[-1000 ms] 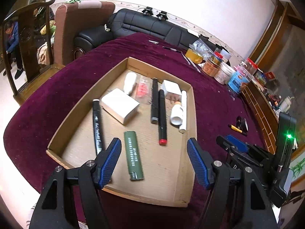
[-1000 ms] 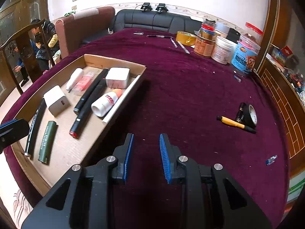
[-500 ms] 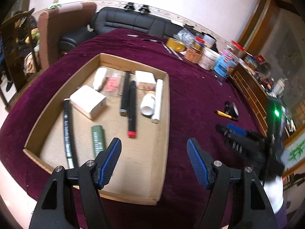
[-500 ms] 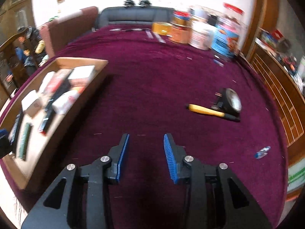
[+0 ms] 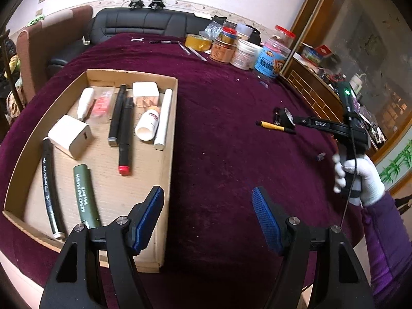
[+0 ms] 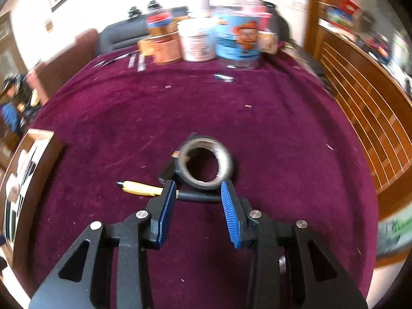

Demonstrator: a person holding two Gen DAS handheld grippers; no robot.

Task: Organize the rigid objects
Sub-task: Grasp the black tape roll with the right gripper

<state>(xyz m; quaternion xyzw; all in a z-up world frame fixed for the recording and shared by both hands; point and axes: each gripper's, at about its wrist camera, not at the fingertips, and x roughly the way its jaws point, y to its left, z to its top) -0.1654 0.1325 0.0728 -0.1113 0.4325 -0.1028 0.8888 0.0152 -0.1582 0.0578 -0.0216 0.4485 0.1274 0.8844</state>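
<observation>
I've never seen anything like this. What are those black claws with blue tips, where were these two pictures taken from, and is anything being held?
There is no robot here. A person holds a hand tool in each hand, each ending in a two-finger gripper with blue pads and carrying a wide-angle camera that looks along the fingers.

One picture comes from the left gripper. It looks over a table with a dark red cloth and a shallow cardboard box already holding pens, a white bottle and small white boxes. At the right of that view you see the person's gloved hand carrying the other tool.

The other picture comes from the right gripper. Just beyond its tips lie a roll of tape and a yellow pen on the cloth.

Both grippers are open and hold nothing.
</observation>
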